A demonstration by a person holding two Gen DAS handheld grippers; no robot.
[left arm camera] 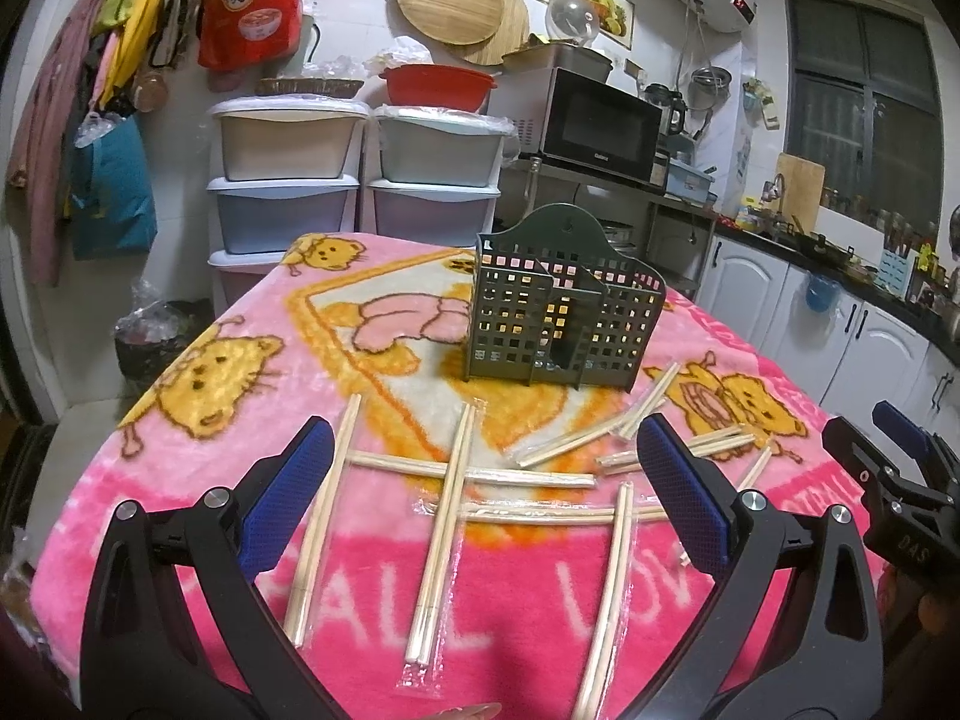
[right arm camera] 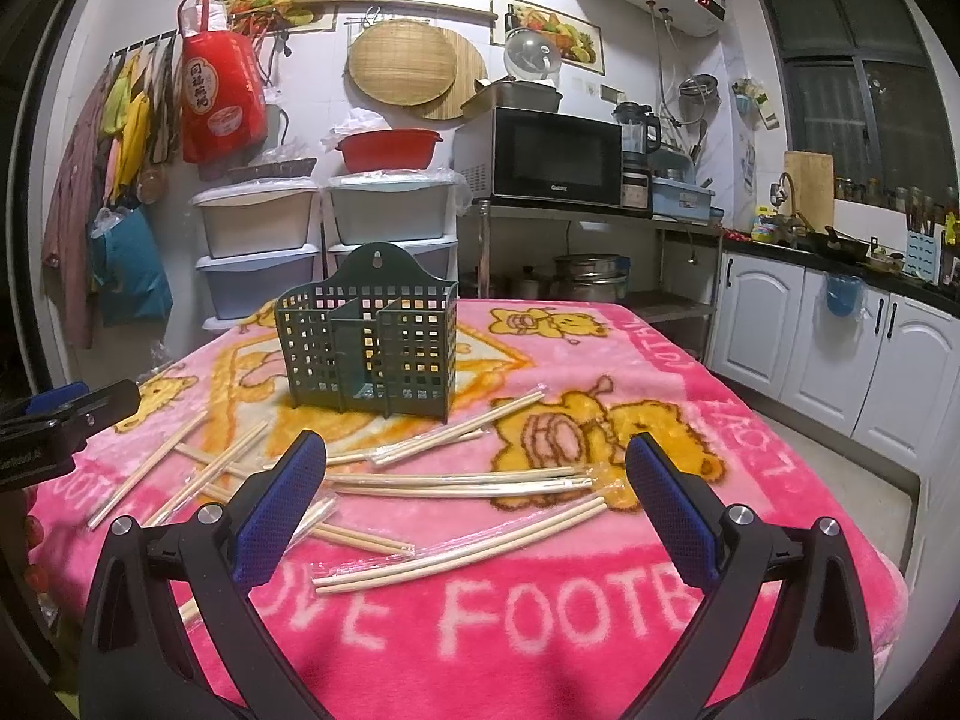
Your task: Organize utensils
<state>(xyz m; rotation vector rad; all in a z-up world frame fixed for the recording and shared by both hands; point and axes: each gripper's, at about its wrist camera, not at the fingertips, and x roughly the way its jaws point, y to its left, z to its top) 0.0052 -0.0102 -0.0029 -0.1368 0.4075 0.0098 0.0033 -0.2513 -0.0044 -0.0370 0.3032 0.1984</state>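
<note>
Several pairs of pale wooden chopsticks in clear wrappers [left arm camera: 445, 495] lie scattered, some crossing, on the pink cartoon-print blanket [right arm camera: 750, 396], in front of the upright dark green perforated plastic utensil holder [right arm camera: 369, 339]. Left gripper [left arm camera: 487, 495] and right gripper [right arm camera: 477, 504] both hover spread wide, holding nothing.

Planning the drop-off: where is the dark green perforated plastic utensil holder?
The dark green perforated plastic utensil holder stands upright mid-blanket in both views, just behind the scattered wrapped wooden chopsticks.

Fleecy pink blanket [right arm camera: 690, 360], matt and napped. Pale bare-wood chopsticks [left arm camera: 444, 498] in glossy clear plastic sleeves. Dark green matt plastic holder [right arm camera: 366, 354], perforated grid walls.
</note>
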